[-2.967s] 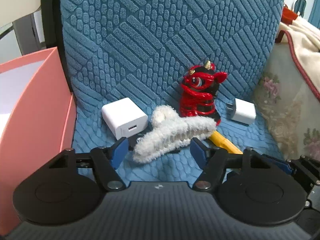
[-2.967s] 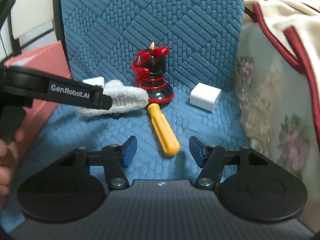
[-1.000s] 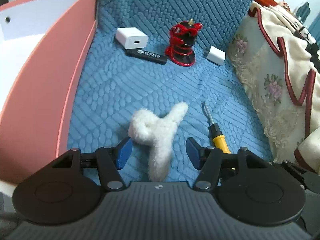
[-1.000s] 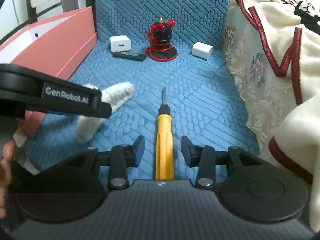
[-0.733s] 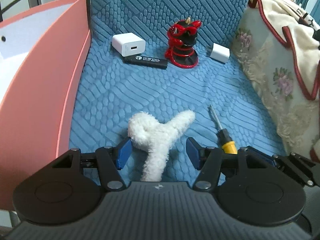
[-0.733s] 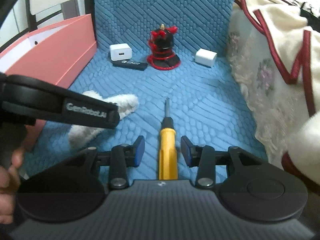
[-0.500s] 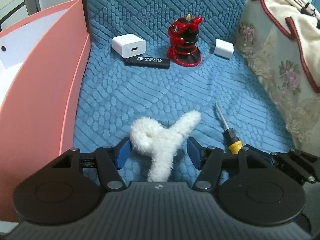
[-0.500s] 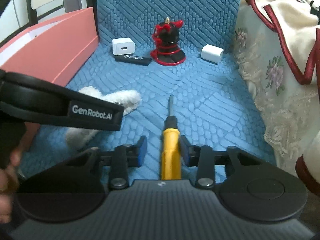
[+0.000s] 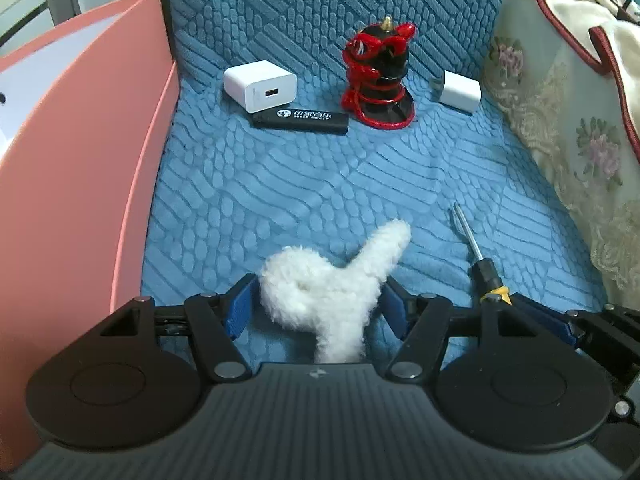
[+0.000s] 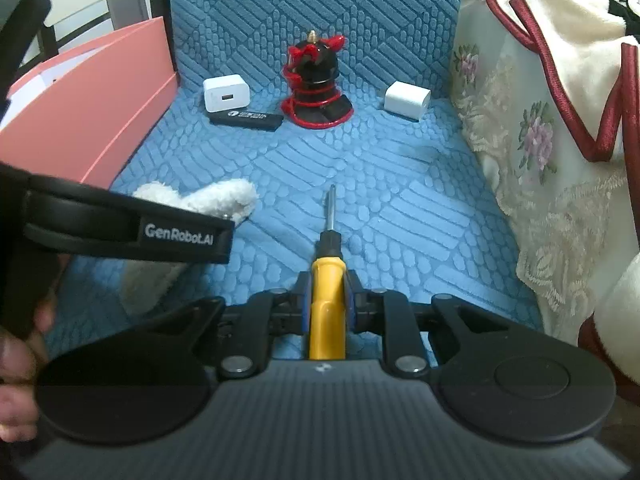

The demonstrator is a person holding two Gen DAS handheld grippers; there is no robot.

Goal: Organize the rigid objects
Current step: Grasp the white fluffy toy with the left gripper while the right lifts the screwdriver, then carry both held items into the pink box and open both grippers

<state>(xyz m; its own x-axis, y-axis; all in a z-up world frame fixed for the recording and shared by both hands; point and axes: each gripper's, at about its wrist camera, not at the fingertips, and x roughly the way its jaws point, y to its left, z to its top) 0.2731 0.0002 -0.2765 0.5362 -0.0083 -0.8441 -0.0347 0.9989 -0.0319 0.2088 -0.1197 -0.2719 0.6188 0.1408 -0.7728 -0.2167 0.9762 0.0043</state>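
A white fluffy hair clip (image 9: pixel 324 284) sits between the blue pads of my left gripper (image 9: pixel 318 308), low over the front of the blue seat cushion (image 9: pixel 320 184). Both pads touch its fur. A screwdriver (image 10: pixel 326 280) with a yellow handle points away from me along the cushion. My right gripper (image 10: pixel 327 300) is shut on that handle. In the left wrist view the screwdriver's shaft (image 9: pixel 466 228) shows to the right of the clip. At the back stand a red and black figurine (image 9: pixel 378 80), a white charger (image 9: pixel 260 86), a black flat stick (image 9: pixel 300 118) and a smaller white charger (image 9: pixel 458 90).
A pink box (image 9: pixel 80 160) with a white inside stands along the left of the cushion. A floral cover and a cream blanket with red trim (image 10: pixel 560 100) rise on the right. A person's hand (image 10: pixel 16 360) holds the left tool at the left edge.
The right jaws have closed onto the yellow handle that lay between them. The left gripper, with the fluffy clip still between its pads, has shifted and rolled a little.
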